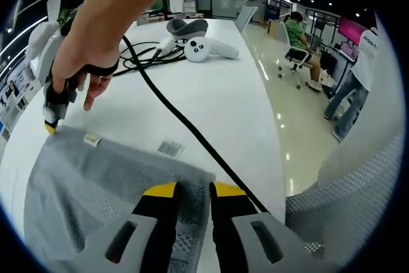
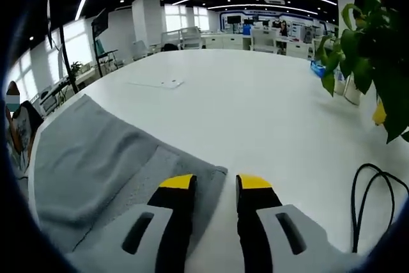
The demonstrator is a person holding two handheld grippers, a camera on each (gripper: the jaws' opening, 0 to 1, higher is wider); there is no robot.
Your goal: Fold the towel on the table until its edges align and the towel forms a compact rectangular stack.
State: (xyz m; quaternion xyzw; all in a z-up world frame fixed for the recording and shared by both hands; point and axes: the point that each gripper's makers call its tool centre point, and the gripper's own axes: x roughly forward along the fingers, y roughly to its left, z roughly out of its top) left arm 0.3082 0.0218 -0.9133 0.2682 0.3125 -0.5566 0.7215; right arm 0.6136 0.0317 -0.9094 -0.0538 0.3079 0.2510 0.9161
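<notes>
A: Where was the towel at that point?

B: Flat on the white table, already doubled by the look of it. The left gripper sat over one corner with a narrow gap between its yellow tips, and cloth ran under them, though I couldn't tell if it was pinched. In the left gripper view the right gripper touched down at the far corner, near the label.

A: And in its own view?

B: The right gripper was parted a little at the towel corner, holding nothing I could confirm.

A: What might have gone wrong?

B: A top-layer-only grab (likely with stacked cloth) would skew the edges. The black cable just beside the towel could also snag.
</notes>
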